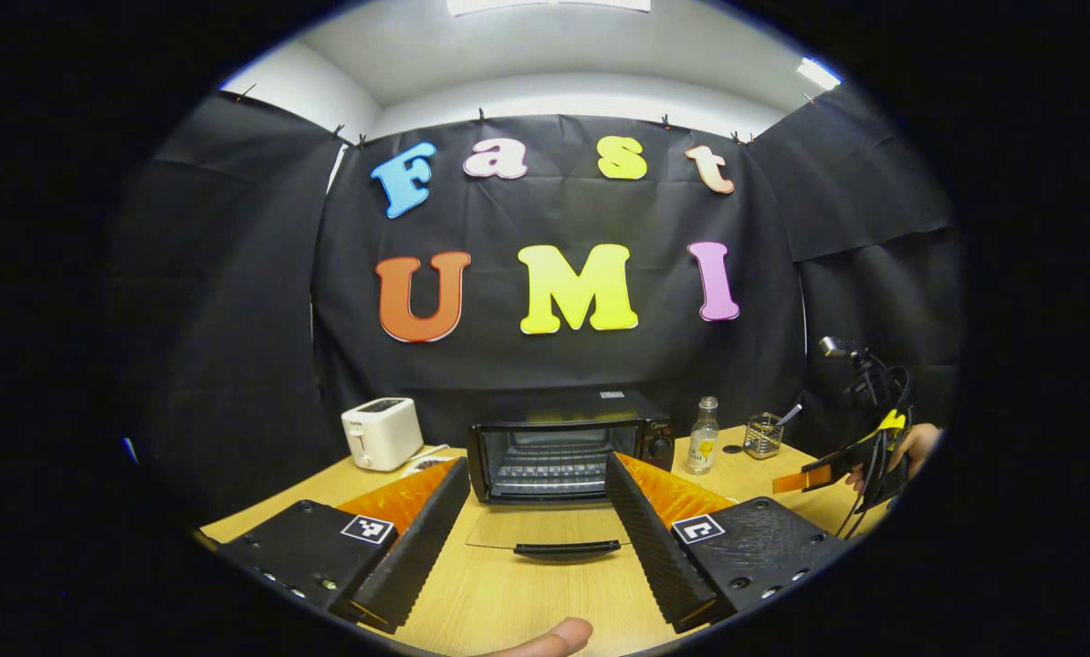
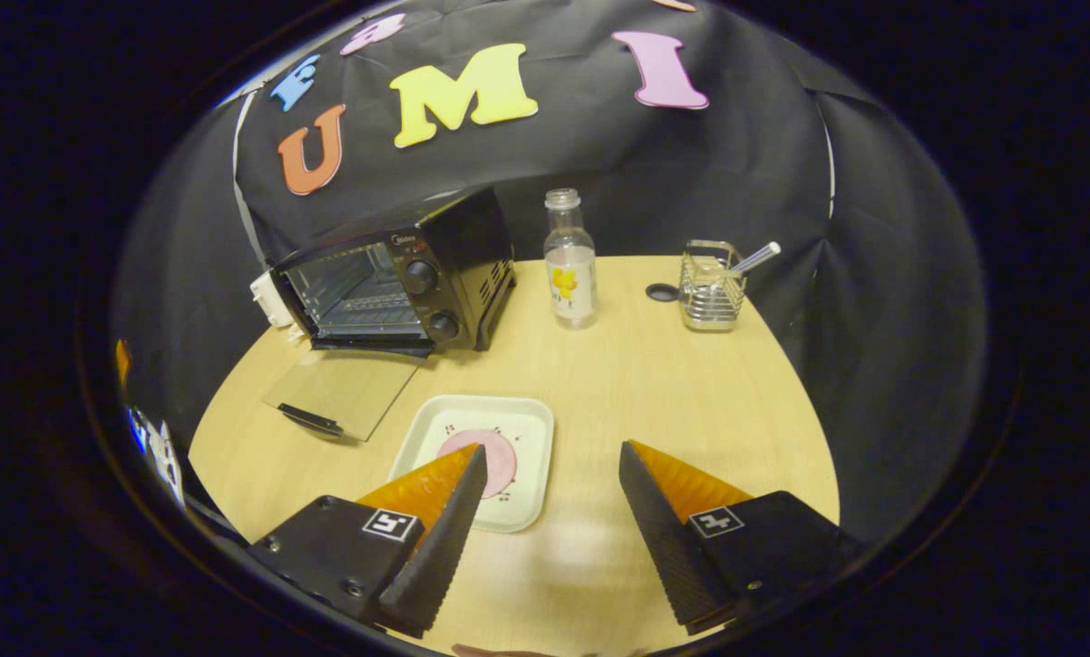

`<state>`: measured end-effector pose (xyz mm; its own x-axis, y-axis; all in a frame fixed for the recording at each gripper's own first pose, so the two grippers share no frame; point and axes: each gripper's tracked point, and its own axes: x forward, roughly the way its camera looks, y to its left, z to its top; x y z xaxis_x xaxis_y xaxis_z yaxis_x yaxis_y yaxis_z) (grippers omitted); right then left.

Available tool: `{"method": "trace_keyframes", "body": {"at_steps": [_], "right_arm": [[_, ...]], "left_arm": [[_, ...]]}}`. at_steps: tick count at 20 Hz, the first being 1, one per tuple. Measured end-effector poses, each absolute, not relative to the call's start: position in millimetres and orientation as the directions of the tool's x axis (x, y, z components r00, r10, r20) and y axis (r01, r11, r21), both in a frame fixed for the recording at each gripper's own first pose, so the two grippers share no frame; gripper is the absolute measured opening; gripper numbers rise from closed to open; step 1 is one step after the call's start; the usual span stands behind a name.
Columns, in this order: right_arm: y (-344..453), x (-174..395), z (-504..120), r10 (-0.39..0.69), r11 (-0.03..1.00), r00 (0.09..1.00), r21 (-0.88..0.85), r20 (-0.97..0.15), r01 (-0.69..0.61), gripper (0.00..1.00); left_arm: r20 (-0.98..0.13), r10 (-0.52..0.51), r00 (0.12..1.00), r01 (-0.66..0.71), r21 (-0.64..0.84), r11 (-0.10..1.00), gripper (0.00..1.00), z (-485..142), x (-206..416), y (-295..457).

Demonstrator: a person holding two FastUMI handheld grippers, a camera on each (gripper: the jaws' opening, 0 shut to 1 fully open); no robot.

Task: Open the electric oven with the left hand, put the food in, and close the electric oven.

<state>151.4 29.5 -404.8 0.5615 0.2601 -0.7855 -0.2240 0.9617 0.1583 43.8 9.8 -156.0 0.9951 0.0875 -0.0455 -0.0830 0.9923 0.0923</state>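
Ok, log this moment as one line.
oven door open flat | food on tray | left gripper open | right gripper open, above tray

A light wooden table [image 2: 673, 392] is seen. On it are placed a black electric oven [image 2: 417, 274] with its glass door [image 2: 344, 392] laid flat, a white toaster [image 1: 381, 433], a clear bottle [image 2: 570, 260], a wire holder [image 2: 711, 287] and a white tray [image 2: 486, 456].

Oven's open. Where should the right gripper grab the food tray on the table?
Probably the tray's raised rim on its near edge, coming from the front. It lies flat with the pink food in the middle, and the right gripper, open, hangs just over that edge.
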Motion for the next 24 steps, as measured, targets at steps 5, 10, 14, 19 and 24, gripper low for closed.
{"method": "trace_keyframes", "body": {"at_steps": [5,10,14,19,24], "right_arm": [[47,158,-449,0.291,0.955,0.475,0.223,-0.831,-0.195,0.83],[59,148,-478,0.351,0.936,0.389,0.316,-0.852,-0.153,0.59],[58,152,-491,0.349,0.937,0.372,0.320,-0.860,-0.139,0.38],[65,150,-497,0.460,0.887,0.319,0.447,-0.828,-0.119,0.06],[63,144,-490,0.579,0.794,0.271,0.608,-0.769,0.029,0.04]], "left_arm": [[-0.019,0.120,0.993,-0.118,0.078,0.990,0.96,-137,4,11],[-0.022,0.091,0.996,-0.089,0.091,0.992,0.96,-135,-15,3],[-0.019,0.043,0.999,-0.041,0.091,0.995,0.96,-134,-25,-9],[-0.030,0.061,0.998,-0.058,0.089,0.994,0.96,-134,-26,-4],[-0.038,0.068,0.997,-0.065,0.076,0.995,0.96,-130,-32,-2]]}}
